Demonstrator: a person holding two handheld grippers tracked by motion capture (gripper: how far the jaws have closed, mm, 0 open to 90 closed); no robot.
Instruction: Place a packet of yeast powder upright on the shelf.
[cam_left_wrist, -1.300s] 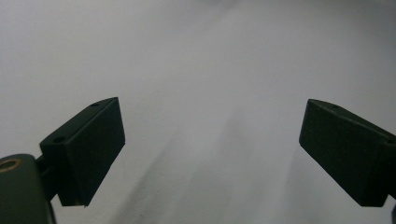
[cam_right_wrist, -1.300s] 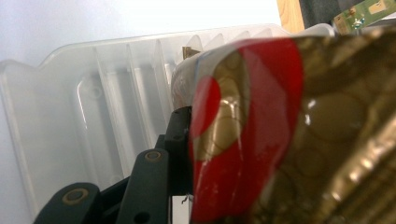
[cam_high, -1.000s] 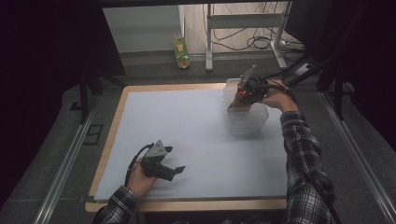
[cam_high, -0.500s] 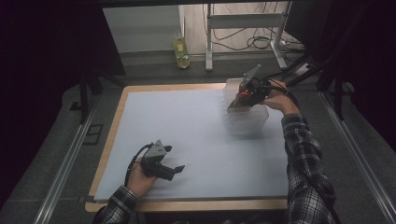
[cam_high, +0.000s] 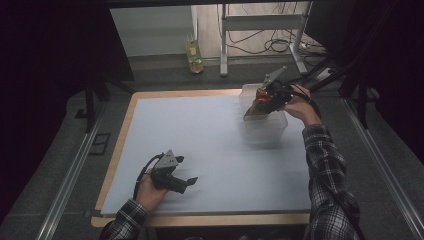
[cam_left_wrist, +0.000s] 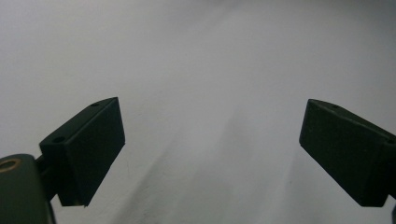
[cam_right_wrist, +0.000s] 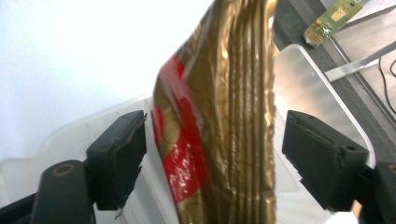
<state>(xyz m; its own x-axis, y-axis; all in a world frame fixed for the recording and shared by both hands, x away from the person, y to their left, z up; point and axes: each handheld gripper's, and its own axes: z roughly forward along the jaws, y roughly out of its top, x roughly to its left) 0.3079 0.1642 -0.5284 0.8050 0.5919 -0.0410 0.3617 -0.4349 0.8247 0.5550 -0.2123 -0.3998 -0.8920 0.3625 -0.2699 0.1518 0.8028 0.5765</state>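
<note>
I am holding the right tool (cam_right_wrist: 212, 154) above the clear plastic bin (cam_high: 265, 127) at the far right of the tabletop (cam_high: 200, 145), and the gold and red foil packet (cam_right_wrist: 219, 107) is standing on edge between its jaws. In the right gripper view the jaws are spread wide, with a gap showing on each side of the packet, so I am judging that the tool is not clamping it at this moment; whether the packet is resting on something lower down I cannot tell. The bin's rim and pale wall are lying just behind and below the packet, so it is sitting over the bin's opening, or partly inside it. The left tool (cam_high: 182, 172) is resting low over bare tabletop well apart from the bin, jaws wide and carrying nothing. As I read it, the placing of the packet into the bin is nearly done: what is left is for the packet to settle fully inside and for me to draw the right tool clear.
</note>
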